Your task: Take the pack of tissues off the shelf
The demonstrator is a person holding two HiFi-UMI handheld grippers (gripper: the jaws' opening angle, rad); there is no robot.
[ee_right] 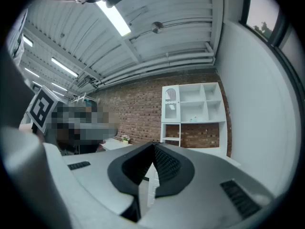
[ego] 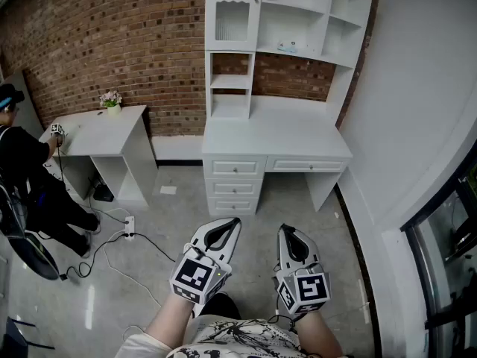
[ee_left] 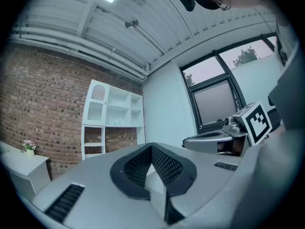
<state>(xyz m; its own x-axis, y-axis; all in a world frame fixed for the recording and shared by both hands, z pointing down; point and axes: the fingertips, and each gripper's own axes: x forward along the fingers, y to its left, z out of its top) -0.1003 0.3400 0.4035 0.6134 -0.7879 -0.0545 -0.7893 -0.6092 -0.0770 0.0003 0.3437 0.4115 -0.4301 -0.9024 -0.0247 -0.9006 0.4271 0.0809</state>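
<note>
The pack of tissues (ego: 289, 48) is a small pale packet on a middle shelf of the white hutch (ego: 298, 21) above the white desk (ego: 276, 136). It also shows tiny and far off in the left gripper view, tissues (ee_left: 117, 123), and in the right gripper view, tissues (ee_right: 193, 119). My left gripper (ego: 235, 221) and right gripper (ego: 284, 228) hang side by side low over the floor, well short of the desk, pointing toward it. Both are shut with nothing between their jaws, as seen close up for the left gripper (ee_left: 151, 147) and right gripper (ee_right: 153, 146).
A smaller white table (ego: 100, 129) with a flower pot (ego: 112, 101) stands left, and a person in black (ego: 22, 170) is beside it. Cables and a power strip (ego: 128, 226) lie on the concrete floor. A white wall (ego: 417, 125) and a window (ego: 447, 237) close the right side.
</note>
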